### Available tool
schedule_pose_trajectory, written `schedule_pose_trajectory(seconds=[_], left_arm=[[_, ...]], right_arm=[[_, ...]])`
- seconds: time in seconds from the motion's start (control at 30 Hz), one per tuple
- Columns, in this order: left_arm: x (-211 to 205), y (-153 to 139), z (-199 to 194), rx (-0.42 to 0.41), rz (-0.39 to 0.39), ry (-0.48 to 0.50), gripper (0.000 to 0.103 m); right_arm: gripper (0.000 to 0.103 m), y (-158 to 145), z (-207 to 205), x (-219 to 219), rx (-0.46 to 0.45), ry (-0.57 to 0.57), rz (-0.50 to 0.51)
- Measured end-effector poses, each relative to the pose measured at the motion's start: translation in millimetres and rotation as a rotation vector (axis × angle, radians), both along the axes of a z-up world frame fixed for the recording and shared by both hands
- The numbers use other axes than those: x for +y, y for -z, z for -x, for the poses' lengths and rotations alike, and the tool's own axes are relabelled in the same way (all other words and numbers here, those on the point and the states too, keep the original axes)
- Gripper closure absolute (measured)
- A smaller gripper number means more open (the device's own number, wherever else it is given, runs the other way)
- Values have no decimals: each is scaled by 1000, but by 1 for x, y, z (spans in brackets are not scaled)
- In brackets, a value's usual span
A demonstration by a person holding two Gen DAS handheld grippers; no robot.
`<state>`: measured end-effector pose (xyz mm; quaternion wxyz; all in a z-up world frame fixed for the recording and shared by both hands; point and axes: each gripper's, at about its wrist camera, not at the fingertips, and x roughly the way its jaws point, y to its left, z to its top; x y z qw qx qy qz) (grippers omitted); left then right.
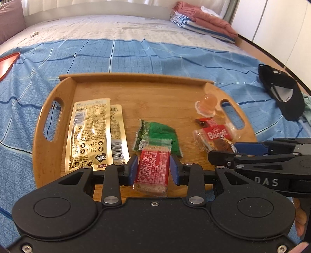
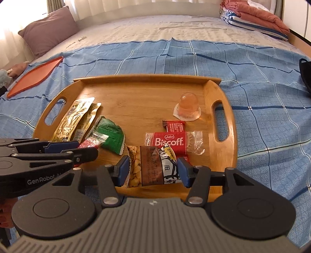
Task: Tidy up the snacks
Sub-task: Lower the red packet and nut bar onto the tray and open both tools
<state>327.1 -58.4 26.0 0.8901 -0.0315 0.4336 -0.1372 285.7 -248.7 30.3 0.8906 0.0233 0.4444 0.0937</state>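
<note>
your left gripper has its blue fingers clamped on a red snack packet, held just above the near part of the wooden tray, while your right gripper has its pads pressed on a brown-and-white packet of nuts over the tray's near edge. the tray sits on a blue checked bedspread. on its left side lie two gold pouches, one overlapping the other; a green packet lies in the middle, just beyond the red one you hold. to the right, a biscoff biscuit in clear wrap lies on top of a second red wrapper, with a jelly cup standing upside down beyond them, near the right handle slot. an orange tray lies on the bed well to the left, a purple pillow at the far end, folded linens at the far right, and a black cap to the right of the tray.
</note>
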Motion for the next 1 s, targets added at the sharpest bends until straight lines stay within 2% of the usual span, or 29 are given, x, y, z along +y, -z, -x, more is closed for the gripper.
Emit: schedule_pose_trajectory(seconds=[0.37, 0.47, 0.53, 0.7, 0.77, 0.87, 0.9, 1.0], left_arm=[[-2, 8, -22, -27, -1, -44, 70], [-1, 8, -22, -34, 5, -57, 70], [-2, 7, -19, -43, -7, -38, 70], [-6, 6, -9, -67, -58, -11, 71], [-5, 5, -6, -77, -63, -9, 71], [-1, 0, -2, -85, -56, -9, 65], [0, -2, 1, -94, -61, -10, 60], [5, -9, 6, -116, -73, -5, 56]], right_arm=[[47, 4, -19, -5, -44, 41, 12], [47, 5, -20, -10, -56, 38, -25], [47, 4, -14, -10, -57, 11, -59], [47, 6, 4, 7, -59, -91, -21], [46, 8, 6, 10, -67, -93, -12], [46, 12, 5, 11, -65, -71, 5], [45, 13, 5, 11, -69, -68, 2], [43, 13, 7, 11, -79, -59, 9]])
